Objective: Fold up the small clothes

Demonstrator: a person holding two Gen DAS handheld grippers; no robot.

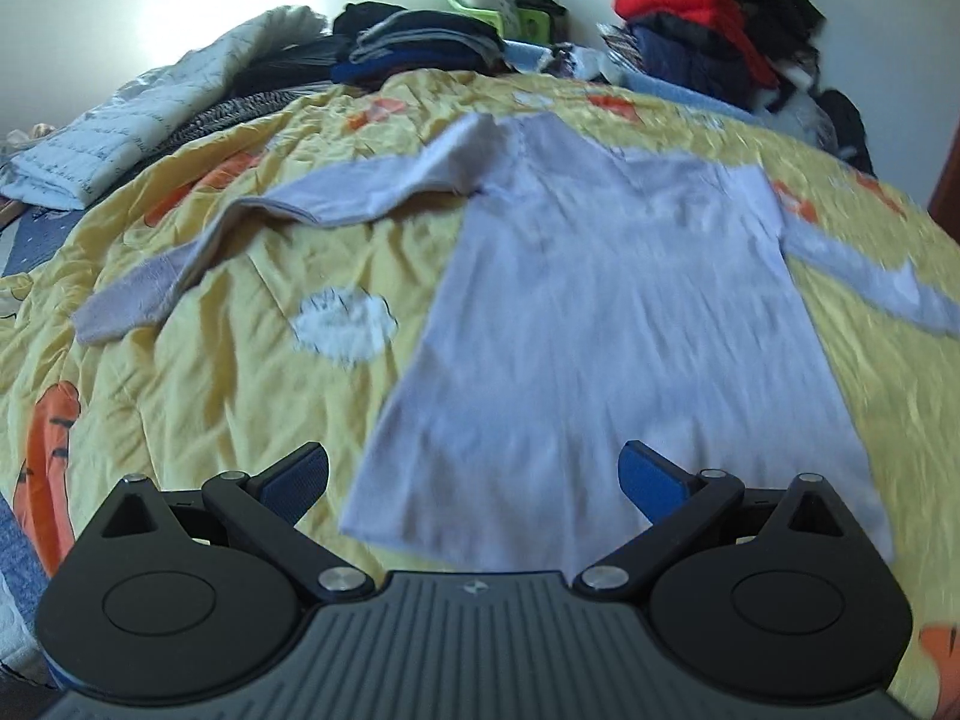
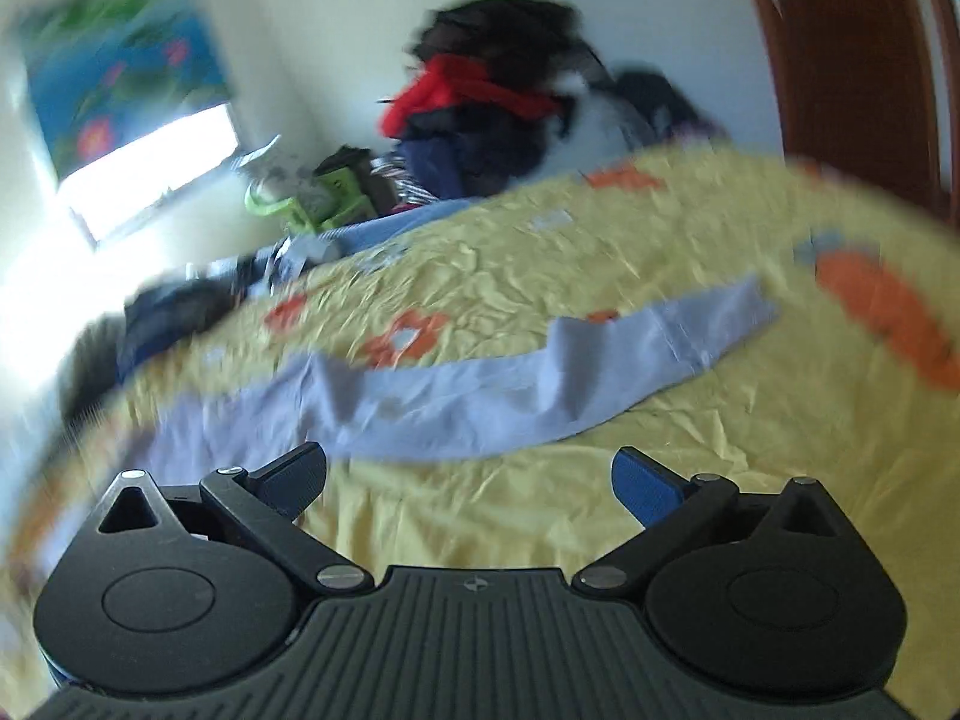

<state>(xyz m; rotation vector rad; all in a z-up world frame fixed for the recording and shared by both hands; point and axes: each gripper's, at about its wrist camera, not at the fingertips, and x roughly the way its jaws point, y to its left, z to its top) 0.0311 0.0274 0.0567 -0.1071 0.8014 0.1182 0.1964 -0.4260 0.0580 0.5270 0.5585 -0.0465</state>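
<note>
The shirt (image 1: 600, 312) lies flat on the bed (image 1: 252, 360), both sleeves spread out, no fold made yet; left claw (image 1: 474, 474) and right claw (image 2: 468, 474) gape, released, holding nothing; all folding remains

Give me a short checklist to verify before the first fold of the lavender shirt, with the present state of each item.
1. Left gripper open, holding nothing: ok.
2. Right gripper open, holding nothing: ok.
3. Lavender shirt body spread flat on the yellow quilt: ok.
4. Left sleeve lying flat: not ok, it is twisted and partly raised.
5. Right sleeve stretched out: ok.
6. Collar side up or down: cannot tell, blurred.
</note>
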